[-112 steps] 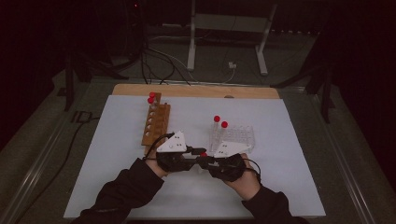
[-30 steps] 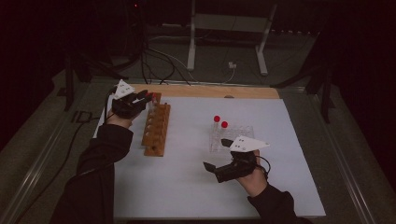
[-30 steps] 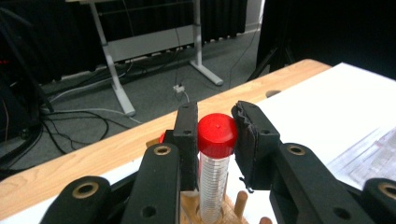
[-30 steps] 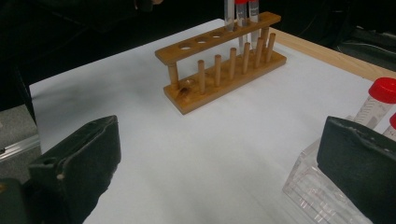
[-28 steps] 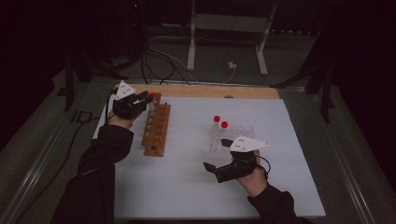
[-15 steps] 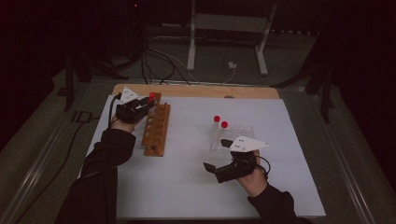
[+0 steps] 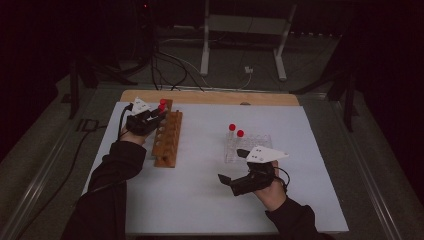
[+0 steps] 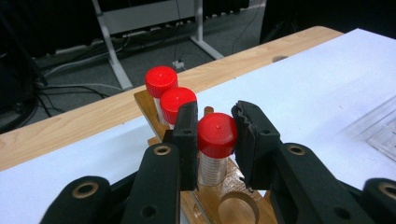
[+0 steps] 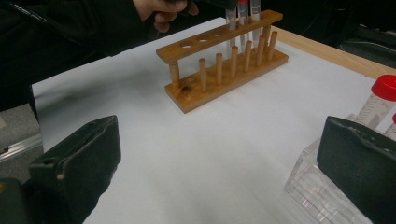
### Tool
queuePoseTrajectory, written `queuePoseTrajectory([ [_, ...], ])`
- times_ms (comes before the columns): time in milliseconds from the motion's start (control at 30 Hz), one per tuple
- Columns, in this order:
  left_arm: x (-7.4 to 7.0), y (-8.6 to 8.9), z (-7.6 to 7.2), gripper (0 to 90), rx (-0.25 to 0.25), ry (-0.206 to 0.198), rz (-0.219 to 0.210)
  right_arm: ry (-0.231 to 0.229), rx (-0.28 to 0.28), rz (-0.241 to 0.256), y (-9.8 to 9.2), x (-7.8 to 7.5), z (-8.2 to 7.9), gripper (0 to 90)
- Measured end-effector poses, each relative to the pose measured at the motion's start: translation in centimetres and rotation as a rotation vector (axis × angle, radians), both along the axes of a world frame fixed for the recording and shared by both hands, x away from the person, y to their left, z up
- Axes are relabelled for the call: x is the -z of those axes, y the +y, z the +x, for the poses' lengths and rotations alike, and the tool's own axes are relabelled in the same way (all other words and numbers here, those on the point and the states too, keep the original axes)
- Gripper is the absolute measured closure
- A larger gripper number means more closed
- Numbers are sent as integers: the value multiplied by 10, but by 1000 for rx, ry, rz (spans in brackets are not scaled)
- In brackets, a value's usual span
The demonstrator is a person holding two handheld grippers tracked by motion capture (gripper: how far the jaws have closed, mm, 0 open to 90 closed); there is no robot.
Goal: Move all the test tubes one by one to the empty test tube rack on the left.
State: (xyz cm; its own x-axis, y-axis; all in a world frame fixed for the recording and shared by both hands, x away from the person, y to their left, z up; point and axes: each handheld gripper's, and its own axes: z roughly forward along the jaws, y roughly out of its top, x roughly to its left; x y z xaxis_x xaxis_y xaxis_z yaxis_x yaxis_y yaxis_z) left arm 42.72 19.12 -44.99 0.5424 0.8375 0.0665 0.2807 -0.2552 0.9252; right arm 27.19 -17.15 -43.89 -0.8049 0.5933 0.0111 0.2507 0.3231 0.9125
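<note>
Over the wooden rack (image 7: 167, 137), the left gripper (image 8: 215, 135) is clamping a red-capped tube (image 8: 215, 144), seating it; releasing comes next, while the right gripper (image 7: 231, 170) is gaping wide.

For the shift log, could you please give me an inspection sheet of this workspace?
Surface: white sheet over a wooden table.
Job's things: wooden rack with two red-capped tubes seated, a third tube going in; clear rack holding two tubes.
Clutter: nothing seen.
Grippers: left gripper jaws around the third tube's cap; right gripper open, empty.
Cables: trailing left of table.
Surroundings: dark, metal stand behind.
</note>
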Motion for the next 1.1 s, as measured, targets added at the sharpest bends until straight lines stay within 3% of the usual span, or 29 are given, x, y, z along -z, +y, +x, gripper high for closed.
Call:
queuePoseTrajectory([
  [233, -1, -1, 0, 718, 5, 8, 23, 2, -3, 5, 0, -1, 0, 0],
  [400, -3, 2, -2, 685, 20, 24, -9, -1, 6, 16, -4, -3, 1, 0],
  [633, -16, 4, -17, 470, 34, 13, -6, -26, 26, 33, -10, -11, 1, 0],
  [800, -26, 5, -34, 334, 96, 5, -20, -32, 33, 29, -14, -18, 4, 0],
  [900, -31, 3, -46, 182, 135, 13, -42, -34, 27, 21, -15, -20, 8, 0],
  [1100, -35, -7, -75, 51, 232, 11, -49, -35, 65, 31, -22, -24, 19, 0],
])
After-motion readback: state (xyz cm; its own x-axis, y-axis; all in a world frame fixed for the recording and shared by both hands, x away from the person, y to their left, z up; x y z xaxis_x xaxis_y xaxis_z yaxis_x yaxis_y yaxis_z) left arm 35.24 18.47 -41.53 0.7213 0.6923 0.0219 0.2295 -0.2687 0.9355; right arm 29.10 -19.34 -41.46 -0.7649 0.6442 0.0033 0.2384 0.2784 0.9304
